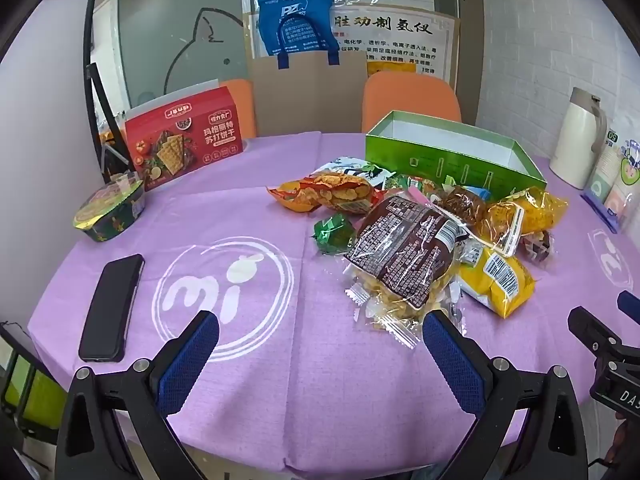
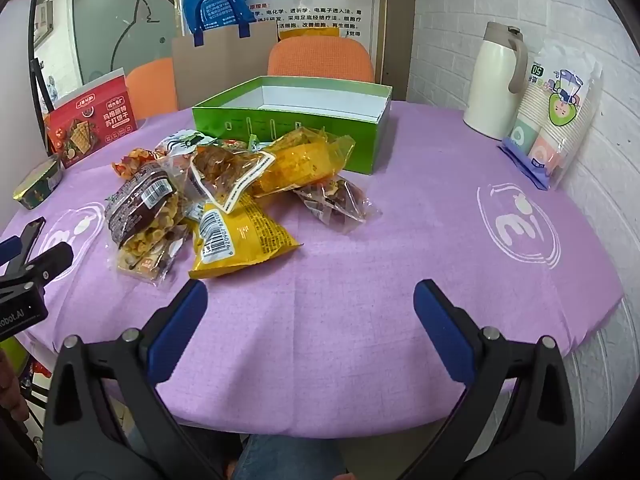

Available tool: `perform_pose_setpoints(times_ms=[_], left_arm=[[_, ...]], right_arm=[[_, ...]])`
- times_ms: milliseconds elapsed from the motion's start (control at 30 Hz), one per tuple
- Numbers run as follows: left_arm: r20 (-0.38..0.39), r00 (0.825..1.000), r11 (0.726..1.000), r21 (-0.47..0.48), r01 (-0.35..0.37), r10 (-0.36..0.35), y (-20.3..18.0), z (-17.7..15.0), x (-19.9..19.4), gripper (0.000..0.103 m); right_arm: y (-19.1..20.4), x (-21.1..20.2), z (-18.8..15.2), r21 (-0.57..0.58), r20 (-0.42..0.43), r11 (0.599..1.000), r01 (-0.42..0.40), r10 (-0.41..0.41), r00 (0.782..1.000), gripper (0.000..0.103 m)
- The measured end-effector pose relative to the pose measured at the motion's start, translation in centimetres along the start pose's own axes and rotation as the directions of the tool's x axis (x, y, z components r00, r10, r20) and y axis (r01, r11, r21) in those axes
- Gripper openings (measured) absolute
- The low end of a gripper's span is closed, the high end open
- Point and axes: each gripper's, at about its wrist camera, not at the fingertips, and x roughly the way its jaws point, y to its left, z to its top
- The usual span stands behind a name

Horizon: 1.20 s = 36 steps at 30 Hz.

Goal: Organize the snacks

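A heap of snack packets lies mid-table on the purple cloth (image 1: 280,400): a brown-labelled bag (image 1: 404,248) (image 2: 138,210), a yellow bag (image 1: 500,280) (image 2: 240,240), an orange chip bag (image 1: 332,194), a small green packet (image 1: 334,232) and a clear packet of dark fruit (image 2: 340,202). Behind them stands an open green box (image 1: 452,156) (image 2: 288,128), seemingly with nothing inside. My left gripper (image 1: 320,336) is open, just short of the brown-labelled bag. My right gripper (image 2: 310,302) is open over bare cloth, right of the yellow bag.
A red cracker box (image 1: 184,136), a foil-lidded bowl (image 1: 110,210) and a black phone (image 1: 112,306) sit at the left. A cream thermos (image 2: 496,80) and a pack of paper cups (image 2: 560,120) stand at the right by the wall. Orange chairs (image 2: 320,58) are behind the table.
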Motion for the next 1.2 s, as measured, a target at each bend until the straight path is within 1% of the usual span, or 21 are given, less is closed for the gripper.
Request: perform_pose_setpoints(times_ms=[233,633,1200], left_arm=[[-0.009,1.0,1.0,-0.003,0.006,-0.006,0.2,-0.2,0.6,0.103],[-0.036,0.999,1.0,-0.005,0.0,0.0,0.2,-0.3,1.8,0.103],[-0.054,0.999,1.0,-0.004,-0.008,0.007,0.0,-0.4,2.3,0.103]], right_arm=[[0.3,0.0,0.0,0.0,-0.018,1.0,0.014,-0.014,1.0,0.102],[0.4,1.4,0.0,-0.005,-0.045,1.0,0.014,-0.015,0.999,0.102],[0.6,2.1,0.1,-0.012,-0.052,1.0,0.016,-0.017,0.999,0.102]])
